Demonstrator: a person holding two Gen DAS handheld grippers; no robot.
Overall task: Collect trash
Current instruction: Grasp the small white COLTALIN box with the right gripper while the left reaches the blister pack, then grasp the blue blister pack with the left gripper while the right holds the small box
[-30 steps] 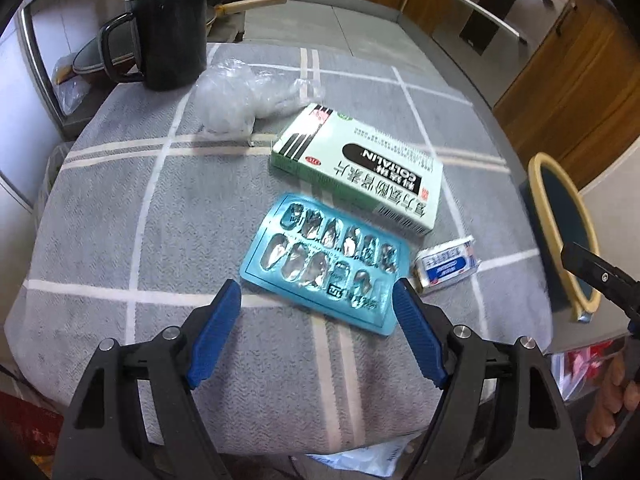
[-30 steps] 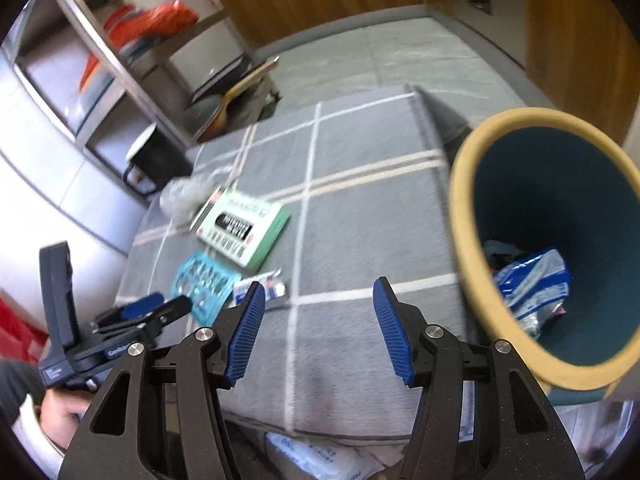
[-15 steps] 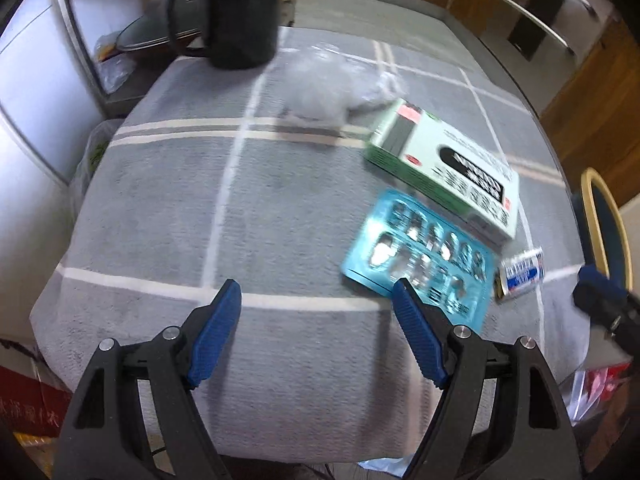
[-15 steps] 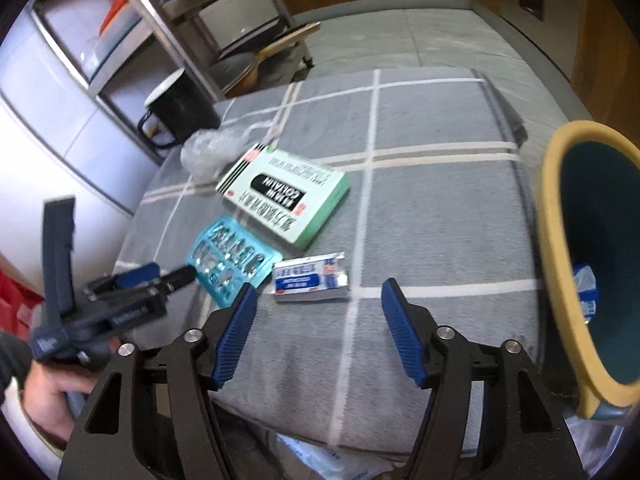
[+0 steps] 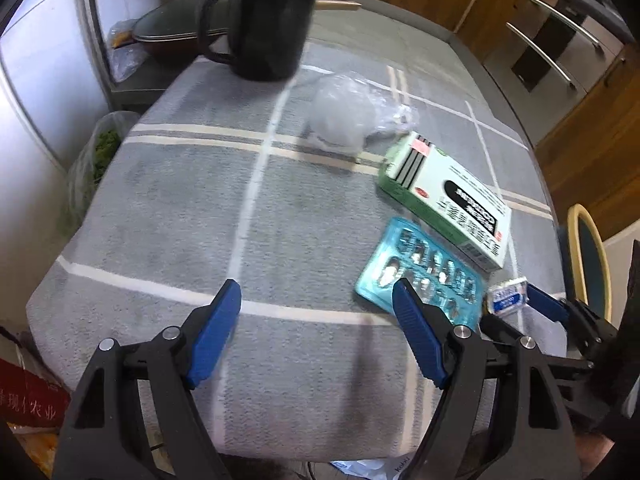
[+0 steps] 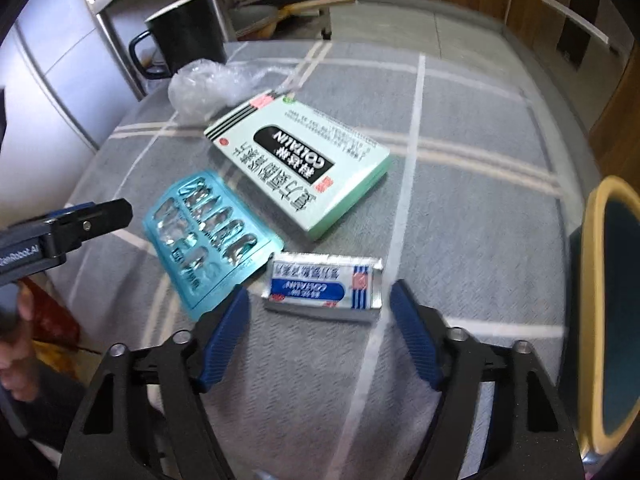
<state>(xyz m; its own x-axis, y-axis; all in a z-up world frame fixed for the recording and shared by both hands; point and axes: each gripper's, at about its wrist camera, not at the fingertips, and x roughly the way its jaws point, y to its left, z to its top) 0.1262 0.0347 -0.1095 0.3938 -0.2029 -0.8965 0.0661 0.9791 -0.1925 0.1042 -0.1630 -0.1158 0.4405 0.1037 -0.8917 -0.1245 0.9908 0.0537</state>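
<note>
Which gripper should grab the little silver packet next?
Probably the right gripper. It is open, with the silver packet just ahead between its fingers, and the bin is on its side. The left gripper is open too, over bare cloth.

A grey checked cloth with pale stripes (image 5: 168,208) covers the surface. Behind it stand brown wooden cabinets with metal bar handles (image 5: 560,28), a grey tiled floor (image 6: 400,20) and a metal-framed shelf rack (image 6: 208,4).
</note>
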